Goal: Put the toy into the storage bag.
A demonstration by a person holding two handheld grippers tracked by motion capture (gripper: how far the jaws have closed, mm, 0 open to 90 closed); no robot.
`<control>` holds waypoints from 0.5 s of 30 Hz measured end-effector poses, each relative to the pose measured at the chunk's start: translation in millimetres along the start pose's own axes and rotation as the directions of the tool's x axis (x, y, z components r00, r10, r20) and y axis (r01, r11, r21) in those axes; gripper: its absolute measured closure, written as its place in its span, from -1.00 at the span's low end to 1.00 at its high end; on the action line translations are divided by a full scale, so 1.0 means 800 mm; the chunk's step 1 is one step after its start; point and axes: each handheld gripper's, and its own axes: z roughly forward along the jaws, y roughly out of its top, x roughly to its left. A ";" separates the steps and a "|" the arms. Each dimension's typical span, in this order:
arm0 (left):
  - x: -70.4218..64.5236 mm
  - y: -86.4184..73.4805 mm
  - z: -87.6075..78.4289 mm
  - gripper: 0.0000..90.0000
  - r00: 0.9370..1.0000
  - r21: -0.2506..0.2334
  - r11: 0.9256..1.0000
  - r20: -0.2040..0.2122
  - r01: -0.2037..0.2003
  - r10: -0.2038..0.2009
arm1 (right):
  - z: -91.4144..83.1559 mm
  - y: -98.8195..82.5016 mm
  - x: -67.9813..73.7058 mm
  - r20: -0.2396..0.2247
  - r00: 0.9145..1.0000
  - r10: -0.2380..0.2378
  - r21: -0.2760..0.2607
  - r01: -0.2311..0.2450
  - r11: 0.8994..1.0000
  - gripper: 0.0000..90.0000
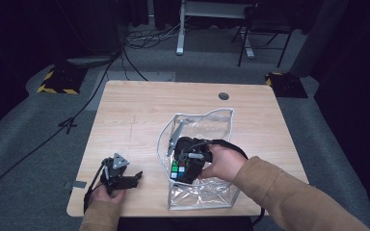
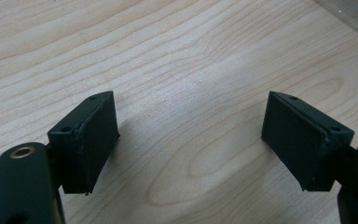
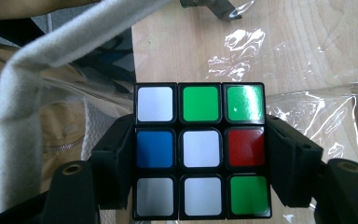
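A scrambled puzzle cube (image 3: 200, 150) with white, green, blue and red stickers sits clamped between the two black jaws of my right gripper (image 3: 200, 163). In the high view that right gripper (image 1: 187, 168) holds the cube (image 1: 178, 170) down inside a clear plastic zip bag (image 1: 200, 192) with a grey fabric rim (image 3: 42, 60). My left gripper (image 1: 127, 179) rests near the table's front left edge, jaws pointing right. Its pads (image 2: 91, 140) stand wide apart over bare wood, nothing between them.
The light wooden table (image 1: 135, 110) has a round cable hole (image 1: 223, 96) at the back right. Beyond it on the grey floor are cables, a desk leg and a chair. The bag's zipper pull (image 1: 175, 134) hangs at its rim.
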 end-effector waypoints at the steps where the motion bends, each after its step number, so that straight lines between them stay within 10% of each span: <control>1: 0.000 0.000 0.000 -0.58 1.000 0.000 1.000 0.000 0.000 0.000 | 0.001 0.000 0.000 -0.001 1.000 0.003 0.009 -0.003 1.000 -0.25; 15: 0.000 0.000 0.000 -0.58 1.000 -0.002 1.000 -0.001 0.000 0.000 | 0.016 -0.001 -0.005 -0.010 1.000 0.025 0.045 -0.024 0.999 -0.25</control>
